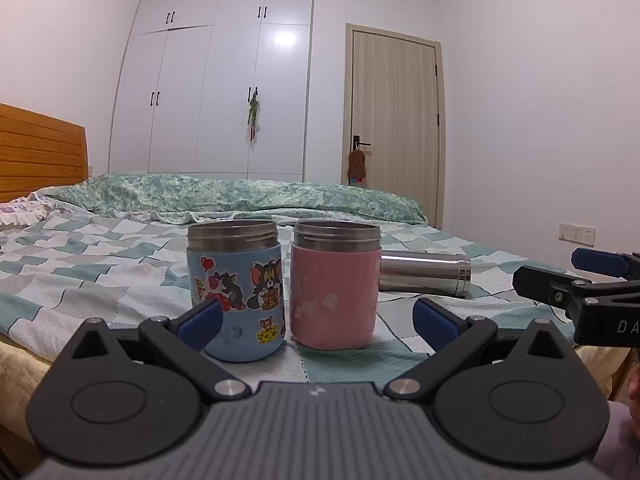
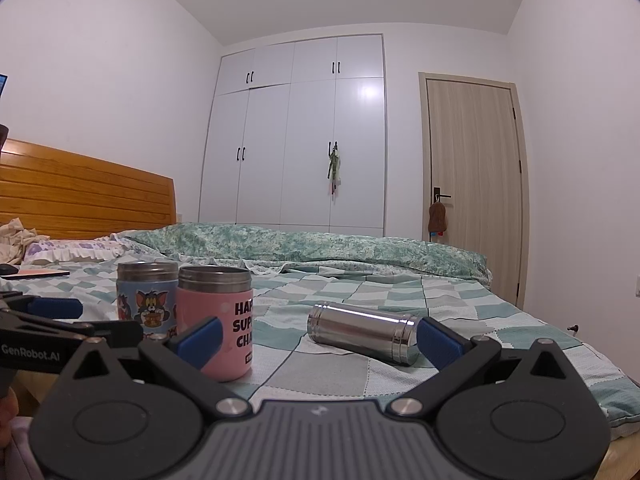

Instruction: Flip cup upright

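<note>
A steel cup [image 2: 362, 333] lies on its side on the checked bedspread [image 2: 360, 292]; in the left wrist view it [image 1: 424, 274] shows behind the pink cup. A blue cartoon cup [image 1: 236, 280] and a pink cup [image 1: 334, 284] stand upright side by side, also seen in the right wrist view as blue cup [image 2: 146, 298] and pink cup [image 2: 218, 320]. My left gripper [image 1: 318, 320] is open and empty just in front of the two upright cups. My right gripper [image 2: 318, 338] is open and empty, its right finger [image 2: 438, 340] close to the steel cup's end.
A rumpled green quilt [image 1: 240, 196] lies across the far side of the bed. A wooden headboard [image 2: 80, 196] is at the left. A white wardrobe [image 1: 208, 92] and a door [image 1: 394, 120] stand behind. The right gripper shows at the edge of the left view [image 1: 580, 292].
</note>
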